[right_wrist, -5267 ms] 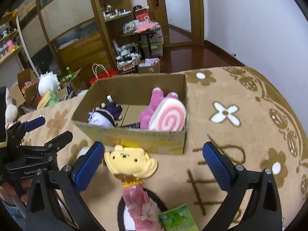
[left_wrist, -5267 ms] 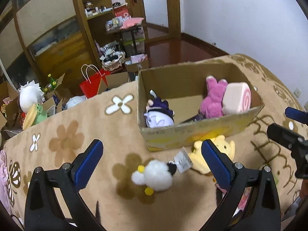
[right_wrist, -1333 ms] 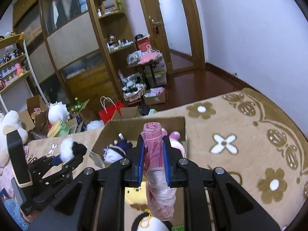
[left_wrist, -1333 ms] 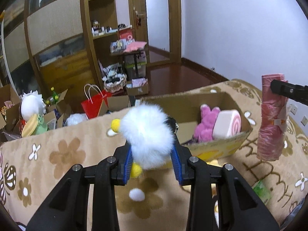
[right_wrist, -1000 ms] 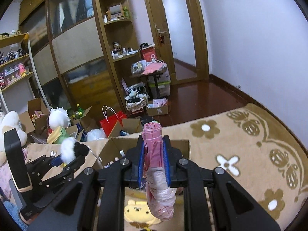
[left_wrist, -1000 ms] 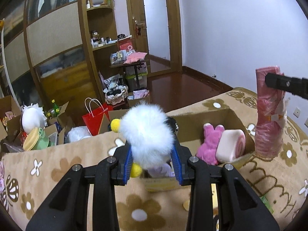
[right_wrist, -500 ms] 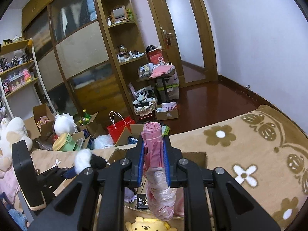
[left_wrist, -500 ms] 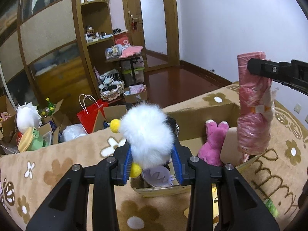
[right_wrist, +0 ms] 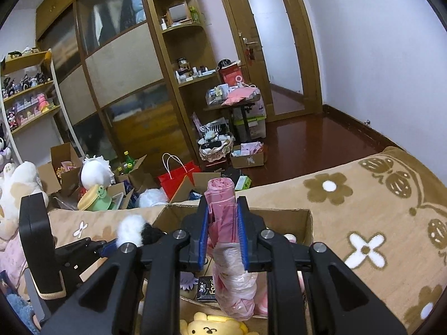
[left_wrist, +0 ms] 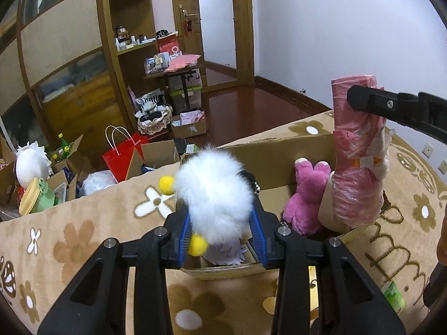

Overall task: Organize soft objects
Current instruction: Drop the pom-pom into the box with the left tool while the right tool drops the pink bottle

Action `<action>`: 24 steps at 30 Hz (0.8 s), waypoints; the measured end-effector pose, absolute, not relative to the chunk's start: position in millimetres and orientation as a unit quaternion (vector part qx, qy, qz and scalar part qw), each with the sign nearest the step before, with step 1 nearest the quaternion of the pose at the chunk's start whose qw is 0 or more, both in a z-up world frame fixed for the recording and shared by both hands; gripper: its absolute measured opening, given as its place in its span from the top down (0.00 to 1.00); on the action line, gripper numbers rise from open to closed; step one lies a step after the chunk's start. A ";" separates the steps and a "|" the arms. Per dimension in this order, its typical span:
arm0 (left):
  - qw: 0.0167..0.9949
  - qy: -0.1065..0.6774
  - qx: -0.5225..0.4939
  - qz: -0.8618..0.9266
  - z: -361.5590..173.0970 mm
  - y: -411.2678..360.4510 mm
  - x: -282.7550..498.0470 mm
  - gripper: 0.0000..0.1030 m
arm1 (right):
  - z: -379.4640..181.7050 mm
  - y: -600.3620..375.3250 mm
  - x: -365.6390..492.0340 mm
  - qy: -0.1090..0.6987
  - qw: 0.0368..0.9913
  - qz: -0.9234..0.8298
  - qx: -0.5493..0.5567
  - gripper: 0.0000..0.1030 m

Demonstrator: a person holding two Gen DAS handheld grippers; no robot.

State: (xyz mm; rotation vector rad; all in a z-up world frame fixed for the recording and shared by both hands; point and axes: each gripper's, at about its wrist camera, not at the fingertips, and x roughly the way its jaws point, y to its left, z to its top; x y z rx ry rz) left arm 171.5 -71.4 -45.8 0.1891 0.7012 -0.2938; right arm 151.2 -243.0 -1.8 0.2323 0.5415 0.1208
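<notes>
Left wrist view: the left gripper (left_wrist: 222, 236) pinches a white fluffy toy (left_wrist: 213, 198) over the cardboard box's (left_wrist: 279, 150) near-left edge. The right gripper (right_wrist: 222, 237) clamps a pink plastic roll (right_wrist: 229, 254) above the box's right side, well apart from the toy.

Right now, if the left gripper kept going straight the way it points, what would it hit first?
Probably the open cardboard box: the left gripper, clamped on the white fluffy toy, aims down into it, likely toward the purple-and-white plush inside. Depth is unclear.

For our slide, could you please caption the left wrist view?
Left gripper holding a fluffy white plush over the cardboard box.
</notes>
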 end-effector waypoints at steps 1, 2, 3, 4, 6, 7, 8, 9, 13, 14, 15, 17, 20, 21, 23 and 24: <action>0.923 0.344 0.093 -0.145 -46.4 -71.9 171.7 0.64 | -2.6 -243.2 151.7 0.268 0.955 0.059 0.115 0.78; 0.921 0.349 0.095 -0.148 -47.6 -72.6 172.3 0.64 | -3.3 -243.4 152.0 0.269 0.954 0.059 0.116 0.78; 0.918 0.354 0.097 -0.149 -48.8 -73.3 173.0 0.64 | -3.6 -244.0 153.0 0.271 0.954 0.059 0.117 0.78; 0.917 0.357 0.097 -0.150 -49.8 -73.5 173.4 0.64 | -4.4 -243.8 152.3 0.273 0.953 0.058 0.118 0.78; 0.917 0.358 0.096 -0.150 -50.4 -74.3 172.4 0.64 | -6.6 -245.5 152.4 0.275 0.952 0.055 0.122 0.78; 0.917 0.358 0.096 -0.150 -50.6 -74.4 172.2 0.64 | -6.7 -246.2 152.1 0.276 0.952 0.054 0.124 0.77; 0.917 0.357 0.096 -0.149 -50.7 -74.1 172.4 0.62 | -7.5 -246.9 151.9 0.277 0.951 0.051 0.126 0.75; 0.918 0.356 0.097 -0.148 -50.5 -73.7 173.0 0.60 | -8.6 -247.8 152.0 0.279 0.950 0.050 0.129 0.74; 0.924 0.341 0.097 -0.143 -47.0 -72.9 169.5 0.48 | -12.9 -251.1 153.6 0.290 0.946 0.045 0.136 0.74; 0.925 0.340 0.097 -0.143 -46.3 -72.6 169.4 0.46 | -13.3 -251.8 153.8 0.292 0.946 0.044 0.136 0.74; 0.925 0.339 0.096 -0.143 -46.0 -72.3 169.4 0.45 | -14.6 -251.5 153.8 0.293 0.945 0.043 0.136 0.74; 0.926 0.338 0.096 -0.140 -45.2 -72.4 168.8 0.38 | -15.3 -251.8 154.3 0.296 0.944 0.044 0.136 0.74; 0.928 0.333 0.097 -0.135 -43.1 -70.4 168.9 0.31 | -15.9 -252.4 153.9 0.301 0.943 0.042 0.136 0.64; 0.929 0.331 0.098 -0.133 -41.8 -69.8 168.2 0.29 | -15.8 -253.1 153.5 0.302 0.943 0.040 0.138 0.61; 0.931 0.328 0.100 -0.129 -38.6 -68.4 167.2 0.24 | -15.0 -255.4 152.0 0.304 0.941 0.034 0.143 0.51; 0.931 0.326 0.099 -0.127 -36.7 -66.9 167.3 0.23 | -13.9 -256.0 150.5 0.305 0.941 0.030 0.145 0.48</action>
